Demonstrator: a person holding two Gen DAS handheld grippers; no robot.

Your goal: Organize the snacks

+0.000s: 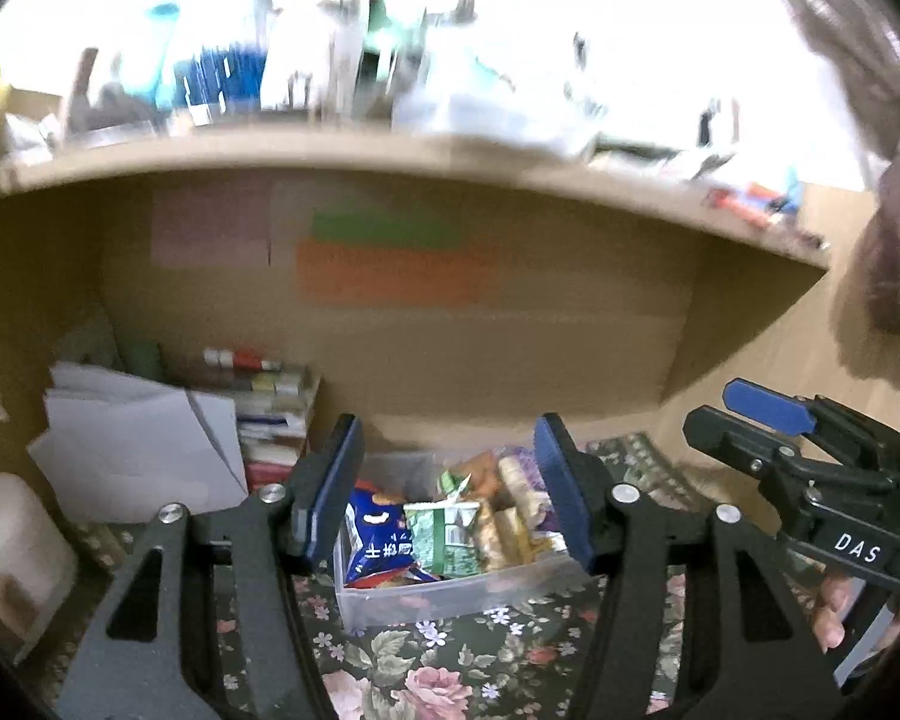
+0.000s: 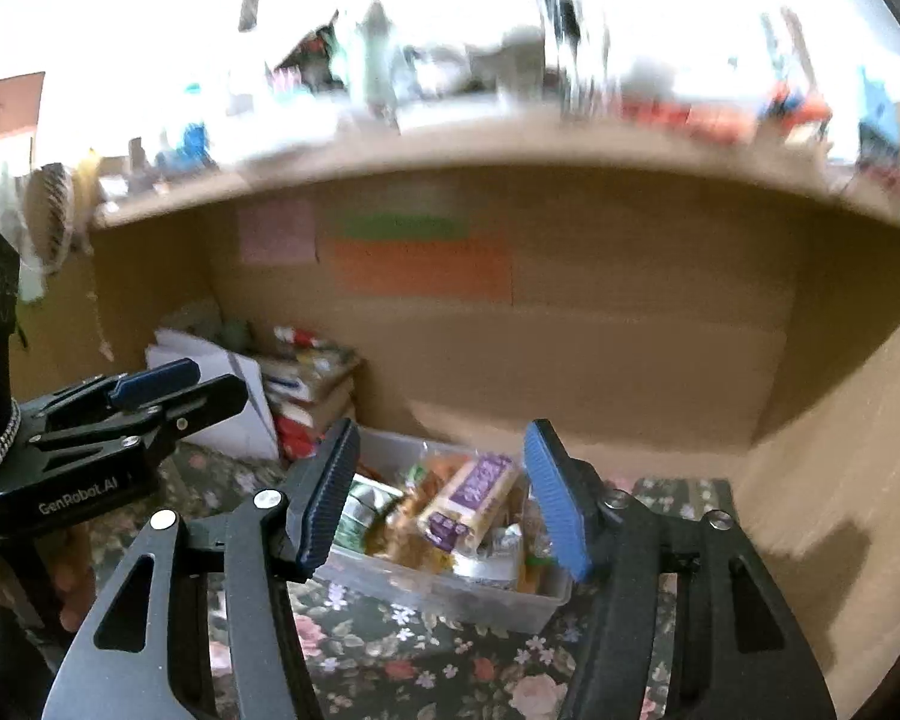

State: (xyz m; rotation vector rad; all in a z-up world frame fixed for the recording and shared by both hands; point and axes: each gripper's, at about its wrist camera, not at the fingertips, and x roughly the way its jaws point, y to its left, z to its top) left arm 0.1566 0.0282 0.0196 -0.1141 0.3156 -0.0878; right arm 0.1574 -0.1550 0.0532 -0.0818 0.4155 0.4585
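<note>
Both pairs of jaws stand apart with nothing between the pads — the left gripper point(image 1: 447, 492) and the right gripper point(image 2: 444, 495) each hang clear above a clear plastic bin point(image 1: 450, 597) of snacks. Inside lie a blue snack bag point(image 1: 375, 534), a green packet point(image 1: 444, 531) and a purple-labelled pack point(image 2: 471, 495). The bin sits on a floral cloth point(image 1: 450, 660), under a wooden shelf point(image 1: 390, 156), near stacked books point(image 1: 276, 414).

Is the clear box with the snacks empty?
No, the clear plastic box is full of snack packets, among them a blue bag and a green packet.
</note>
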